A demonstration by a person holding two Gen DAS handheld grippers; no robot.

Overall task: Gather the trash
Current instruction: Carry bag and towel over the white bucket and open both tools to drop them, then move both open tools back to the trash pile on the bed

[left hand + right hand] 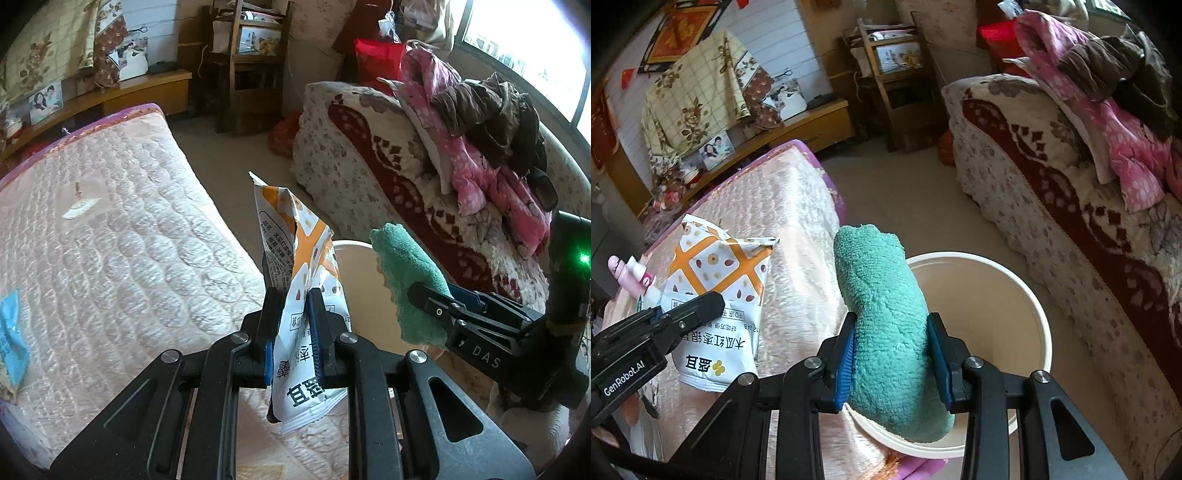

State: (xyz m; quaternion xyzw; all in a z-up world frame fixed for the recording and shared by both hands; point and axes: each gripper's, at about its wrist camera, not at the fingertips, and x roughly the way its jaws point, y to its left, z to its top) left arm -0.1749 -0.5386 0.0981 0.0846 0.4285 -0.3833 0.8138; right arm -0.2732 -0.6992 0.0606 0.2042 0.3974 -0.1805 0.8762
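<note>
My left gripper [293, 295] is shut on a white and orange snack wrapper [295, 266], which stands upright between its blue pads above the bed's edge. In the right wrist view the same wrapper [716, 291] and left gripper [713, 301] show at the left. My right gripper [892, 319] is shut on a rolled green cloth [882, 314] that hangs over the rim of a cream waste bin [1034, 306]. The left wrist view shows the cloth [406, 273], the right gripper [419, 291] and the bin's rim [354, 245] to the right of the wrapper.
A pink quilted bed [122, 229] fills the left, with a blue packet [11, 336] and a small white scrap [79, 208] on it. A sofa with a patterned cover [1052, 177] and piled clothes [480, 147] stands at right. Floor lies between them. A pink bottle [626, 275] sits at far left.
</note>
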